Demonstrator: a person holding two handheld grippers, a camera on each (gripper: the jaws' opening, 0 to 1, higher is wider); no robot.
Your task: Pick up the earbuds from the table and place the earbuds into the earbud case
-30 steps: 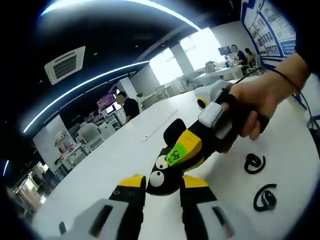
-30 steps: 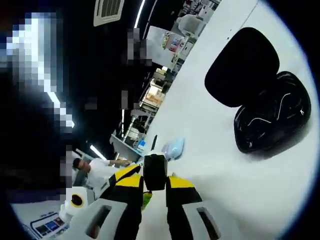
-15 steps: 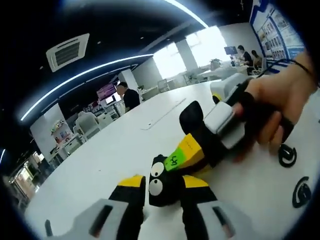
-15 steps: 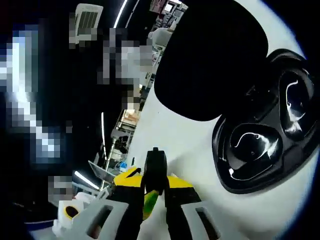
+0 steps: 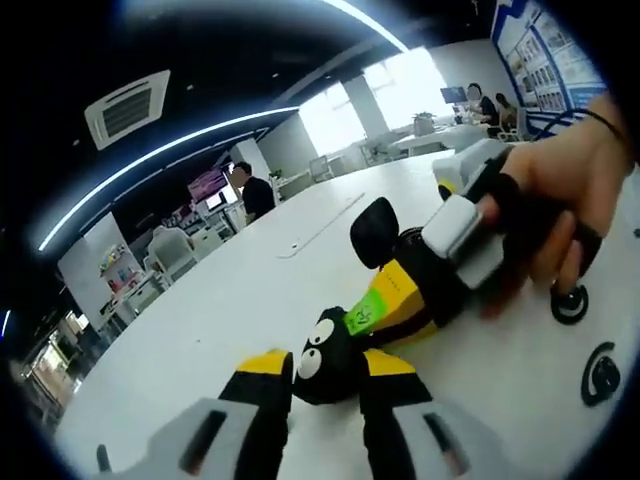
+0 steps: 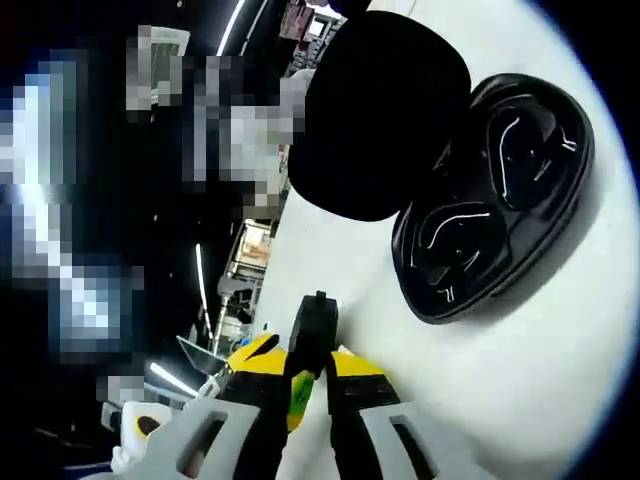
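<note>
1. The right tongs point(image 6: 310, 365) are nearly closed on a small black earbud point(image 6: 313, 325), pinched between the tips. The same tongs, in the person's hand point(image 5: 560, 215), show across the left gripper view.
2. The case point(image 6: 490, 200) lies open on the white worktop point(image 6: 560, 400), lid up and back, just ahead of the held earbud. Both moulded wells look empty.
3. Two more black earbuds point(image 5: 570, 303) lie on the worktop beside the hand, the second point(image 5: 600, 373) a little apart from it.
4. The left tongs point(image 5: 325, 390) stand apart with nothing between them.
5. To do this well, I would turn the earbud to match the nearer well's outline, lower it straight in, and let go only once it sits flat, keeping clear of the lid.
</note>
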